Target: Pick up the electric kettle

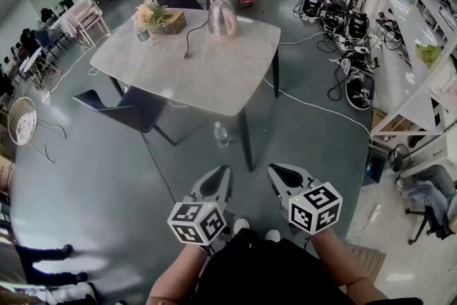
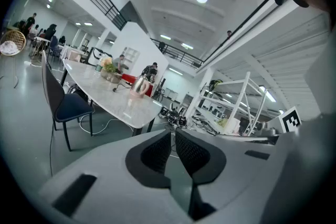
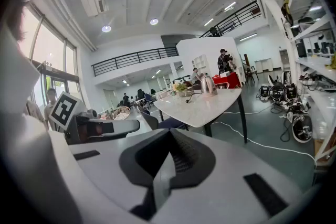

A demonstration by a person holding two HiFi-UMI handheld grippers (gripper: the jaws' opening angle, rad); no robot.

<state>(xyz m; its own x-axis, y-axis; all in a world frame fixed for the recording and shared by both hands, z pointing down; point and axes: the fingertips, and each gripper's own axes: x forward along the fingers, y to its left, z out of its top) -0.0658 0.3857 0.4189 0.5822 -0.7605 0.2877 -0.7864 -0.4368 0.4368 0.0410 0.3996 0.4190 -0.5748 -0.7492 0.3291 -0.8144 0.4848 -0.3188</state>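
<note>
The electric kettle is standing untouched at the far side of the tabletop (just beside a flower arrangement). The left tongs and the right tongs are being held fully closed and empty, well apart from it. Approach, grasp and lift are all being awaited.

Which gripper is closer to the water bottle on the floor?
Left. The left gripper points almost straight at the water bottle; the right gripper is offset to its right.
</note>
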